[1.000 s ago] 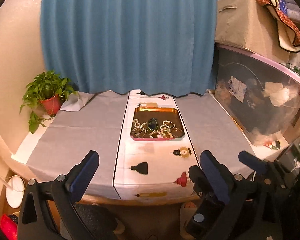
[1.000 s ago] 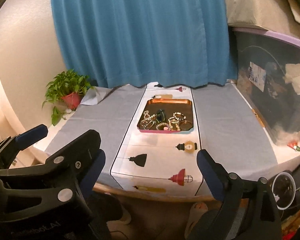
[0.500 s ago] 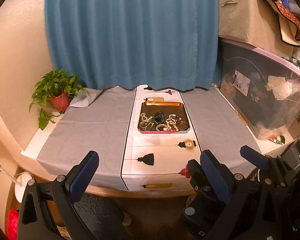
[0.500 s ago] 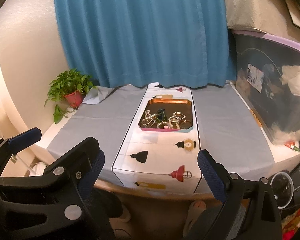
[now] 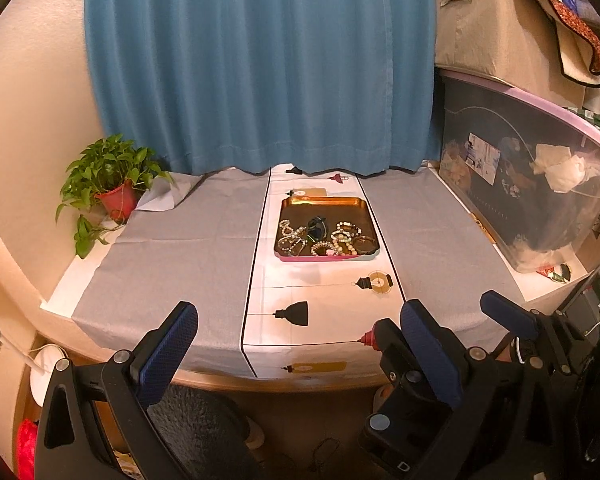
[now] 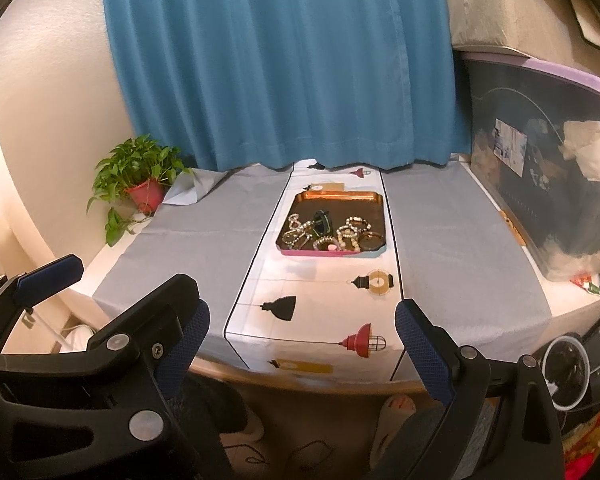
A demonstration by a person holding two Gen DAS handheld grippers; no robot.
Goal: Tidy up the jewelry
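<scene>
A square copper tray with a pink front edge [image 5: 296, 205] [image 6: 312, 197] sits on the white runner in the middle of the table. In it lie several bead bracelets [image 5: 342, 236] [image 6: 350, 232], a dark green bangle [image 5: 316, 227] [image 6: 322, 220] and a round dark piece [image 5: 365, 243]. My left gripper [image 5: 298, 356] is open and empty, held in front of the table's near edge. My right gripper [image 6: 300, 344] is open and empty too, beside the left one and also short of the table.
A potted plant [image 5: 114, 184] [image 6: 140, 178] stands at the back left. A large clear storage bin [image 5: 532, 192] [image 6: 548, 184] with a fabric box on top fills the right side. A blue curtain [image 5: 260, 64] hangs behind. Grey cloth [image 5: 180, 252] flanks the runner.
Both grippers have drawn back and risen a little from the table; the tray looks farther and the table's front edge shows more. Both stay open.
</scene>
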